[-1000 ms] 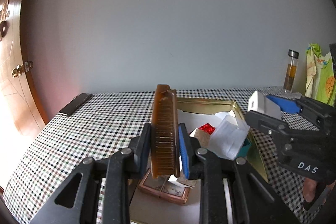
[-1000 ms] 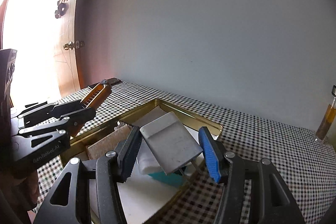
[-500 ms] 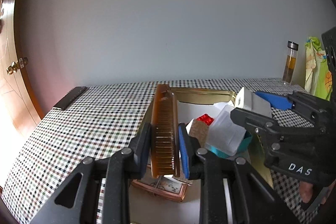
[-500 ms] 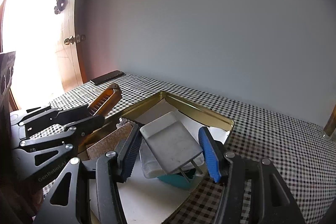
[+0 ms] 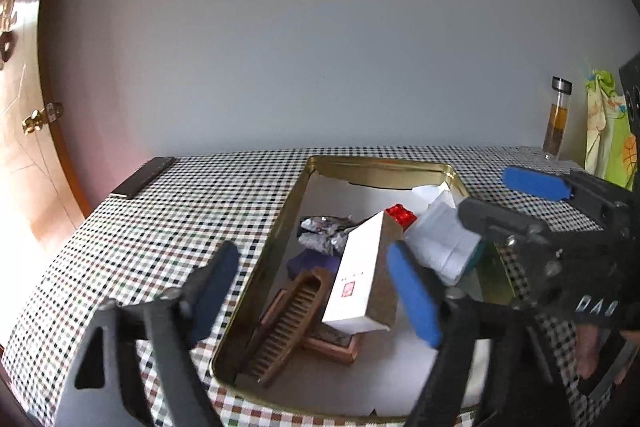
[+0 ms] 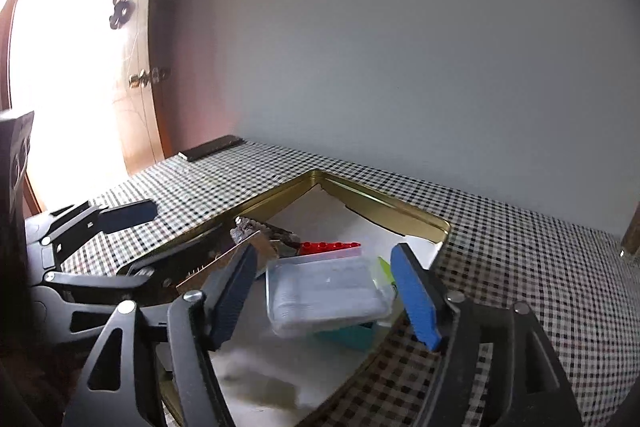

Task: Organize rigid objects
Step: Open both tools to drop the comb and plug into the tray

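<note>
A brown comb (image 5: 292,323) lies inside the gold tin (image 5: 380,165), near its left wall, beside a white carton (image 5: 360,279). My left gripper (image 5: 314,293) hangs just above it, its jaws opening, with nothing pressed between the pads. A clear plastic case (image 6: 328,291) rests flat on a teal box in the tin (image 6: 384,203). My right gripper (image 6: 324,301) straddles the case, its jaws opening, and both pads stand off it. The left gripper (image 6: 150,239) shows at the left of the right wrist view. The right gripper (image 5: 516,203) shows at the right of the left wrist view.
The tin also holds a red brick (image 5: 400,215), crumpled foil (image 5: 324,231) and a copper-framed slab under the carton. A black flat device (image 5: 142,177) lies at the checked table's far left corner. A bottle of amber liquid (image 5: 558,119) stands far right by a coloured cloth (image 5: 608,131).
The left jaws spread and the comb dropped from upright between the pads into the tin. The right jaws widened and the tilted case settled flat onto the teal box.
</note>
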The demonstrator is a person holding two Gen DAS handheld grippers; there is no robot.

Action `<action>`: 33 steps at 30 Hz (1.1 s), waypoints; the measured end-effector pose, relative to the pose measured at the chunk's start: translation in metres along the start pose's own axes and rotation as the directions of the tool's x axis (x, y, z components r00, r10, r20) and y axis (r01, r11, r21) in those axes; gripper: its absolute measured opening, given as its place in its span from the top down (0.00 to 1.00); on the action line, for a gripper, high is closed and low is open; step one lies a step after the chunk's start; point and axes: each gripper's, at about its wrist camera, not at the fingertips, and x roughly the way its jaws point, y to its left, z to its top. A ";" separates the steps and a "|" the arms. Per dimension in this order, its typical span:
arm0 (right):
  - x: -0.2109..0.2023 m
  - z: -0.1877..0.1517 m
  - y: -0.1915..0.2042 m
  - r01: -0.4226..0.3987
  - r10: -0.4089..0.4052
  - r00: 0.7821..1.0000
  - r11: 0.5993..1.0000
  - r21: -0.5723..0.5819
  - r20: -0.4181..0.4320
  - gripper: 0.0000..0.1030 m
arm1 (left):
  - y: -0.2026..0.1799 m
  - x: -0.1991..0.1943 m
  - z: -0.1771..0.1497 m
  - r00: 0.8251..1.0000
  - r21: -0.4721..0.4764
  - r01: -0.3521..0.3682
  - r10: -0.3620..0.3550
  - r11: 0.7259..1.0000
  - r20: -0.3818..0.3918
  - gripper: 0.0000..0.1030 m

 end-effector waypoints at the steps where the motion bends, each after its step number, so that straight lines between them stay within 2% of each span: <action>1: -0.003 -0.002 -0.003 -0.003 0.003 1.000 1.000 0.012 0.004 0.28 | -0.001 -0.003 -0.001 1.000 0.000 -0.012 0.012 1.000 0.007 0.08; 2: -0.006 -0.004 -0.005 -0.004 0.004 1.000 1.000 0.025 0.009 0.27 | -0.001 -0.005 -0.002 1.000 0.001 -0.016 0.016 1.000 0.014 0.00; 6: -0.019 -0.009 -0.011 -0.007 0.005 1.000 0.999 0.053 0.028 0.22 | -0.008 -0.015 -0.004 0.999 0.020 -0.019 0.019 1.000 0.031 0.01; 11: -0.035 -0.013 -0.011 -0.003 0.000 0.999 0.998 0.064 0.050 0.21 | -0.013 -0.026 -0.002 0.998 0.022 -0.050 0.049 0.998 0.041 0.01; 16: -0.053 -0.017 -0.011 0.039 -0.043 0.996 0.998 0.057 0.076 0.13 | -0.013 -0.037 -0.002 0.995 0.014 -0.075 0.074 0.997 0.060 0.00; 25: -0.072 -0.016 -0.011 0.083 -0.090 0.990 0.994 0.064 0.107 0.08 | -0.011 -0.048 0.002 0.995 0.005 -0.083 0.083 0.997 0.053 0.00; 33: -0.077 -0.014 -0.006 0.083 -0.088 0.990 0.995 0.052 0.112 0.08 | -0.001 -0.050 0.000 0.997 -0.027 -0.071 0.072 0.997 0.029 0.00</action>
